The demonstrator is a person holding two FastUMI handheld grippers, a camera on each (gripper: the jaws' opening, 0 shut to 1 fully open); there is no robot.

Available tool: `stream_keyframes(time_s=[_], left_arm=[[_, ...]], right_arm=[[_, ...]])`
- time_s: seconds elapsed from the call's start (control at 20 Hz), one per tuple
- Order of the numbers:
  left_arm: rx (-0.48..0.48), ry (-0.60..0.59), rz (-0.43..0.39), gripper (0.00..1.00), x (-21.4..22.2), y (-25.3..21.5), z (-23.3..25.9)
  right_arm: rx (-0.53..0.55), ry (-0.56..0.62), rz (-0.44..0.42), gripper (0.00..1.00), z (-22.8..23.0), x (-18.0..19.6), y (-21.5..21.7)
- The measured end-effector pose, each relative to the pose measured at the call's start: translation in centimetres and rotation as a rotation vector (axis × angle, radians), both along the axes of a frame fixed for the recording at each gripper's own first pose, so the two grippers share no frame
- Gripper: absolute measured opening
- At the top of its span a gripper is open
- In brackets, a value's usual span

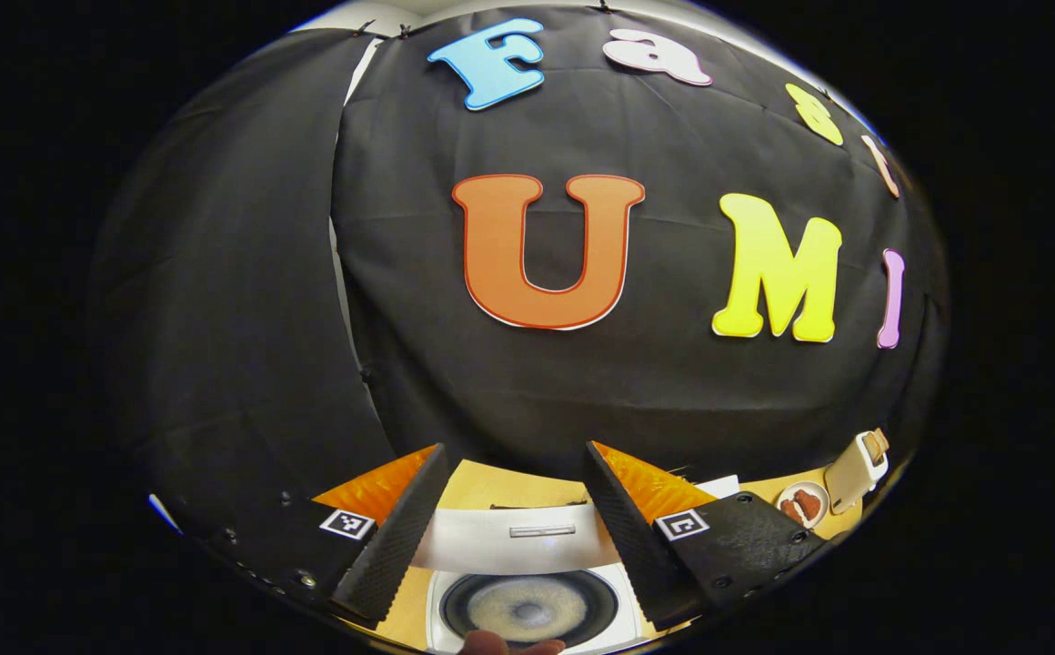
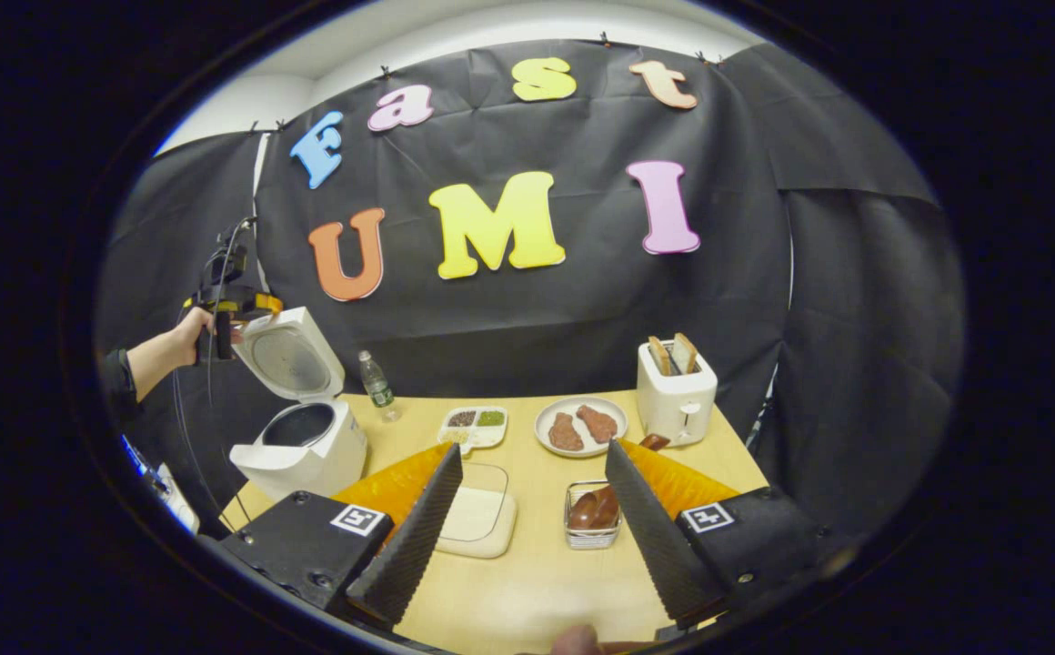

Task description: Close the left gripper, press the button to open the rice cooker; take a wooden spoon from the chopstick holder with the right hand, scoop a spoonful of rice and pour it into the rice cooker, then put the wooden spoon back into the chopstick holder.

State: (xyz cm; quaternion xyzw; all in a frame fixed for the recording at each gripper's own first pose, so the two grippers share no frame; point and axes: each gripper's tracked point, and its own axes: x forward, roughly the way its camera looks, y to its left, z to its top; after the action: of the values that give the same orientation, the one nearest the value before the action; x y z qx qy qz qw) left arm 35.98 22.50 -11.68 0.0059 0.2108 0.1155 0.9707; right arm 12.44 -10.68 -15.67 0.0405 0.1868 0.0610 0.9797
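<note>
- The rice cooker (image 2: 305, 446) stands at the near left end of the wooden table (image 2: 537, 564), white and boxy with rounded corners, its lid (image 2: 289, 359) tipped up and back so the round grey inner plate faces forward.
- In the left gripper view the cooker (image 1: 527, 591) lies directly below and between the two fingers of the left gripper (image 1: 514, 523); the dark inner pot shows a pale, grainy bottom, and the raised lid is a white band with a slim handle slot.
- The left gripper's fingers stand well apart, clasping nothing; their inner faces are ribbed.
- In the right gripper view the left gripper (image 2: 227, 300) is held by a hand (image 2: 193, 329) just beside the lifted lid, above the cooker.
- The right gripper (image 2: 532, 518) hovers over the table's near edge, fingers spread wide and empty, well apart from the cooker.
- Between its fingers lie a pale flat tray with a clear lid (image 2: 477, 514) and a wire-rimmed chopstick holder (image 2: 593, 516) with brown spoon bowls inside; their handles are hidden behind the right finger.
- Farther back: a divided dish of grains (image 2: 473, 426), a plate (image 2: 582, 426) with two brown pieces, a white toaster (image 2: 676, 393) holding two slices, and a small clear bottle (image 2: 377, 382).
</note>
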Motion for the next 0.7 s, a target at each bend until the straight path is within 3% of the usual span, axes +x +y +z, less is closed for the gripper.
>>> stream_keyframes(time_s=[0.25, 0.5, 0.7], left_arm=[[-0.09, 0.118, -0.005, 0.96, -2.4, -0.9, -3.9], [-0.097, -0.01, 0.001, 0.94, -2.3, -0.8, -0.3], [-0.107, 0.05, 0.011, 0.96, -2.5, -0.3, -0.8]], right_arm=[[-0.012, -0.029, 0.01, 1.0, 0.9, -1.7, 0.4], [-0.02, -0.022, -0.016, 0.99, 0.8, -3.1, -0.2], [-0.002, -0.031, -0.044, 1.0, 1.3, -3.3, -0.6]])
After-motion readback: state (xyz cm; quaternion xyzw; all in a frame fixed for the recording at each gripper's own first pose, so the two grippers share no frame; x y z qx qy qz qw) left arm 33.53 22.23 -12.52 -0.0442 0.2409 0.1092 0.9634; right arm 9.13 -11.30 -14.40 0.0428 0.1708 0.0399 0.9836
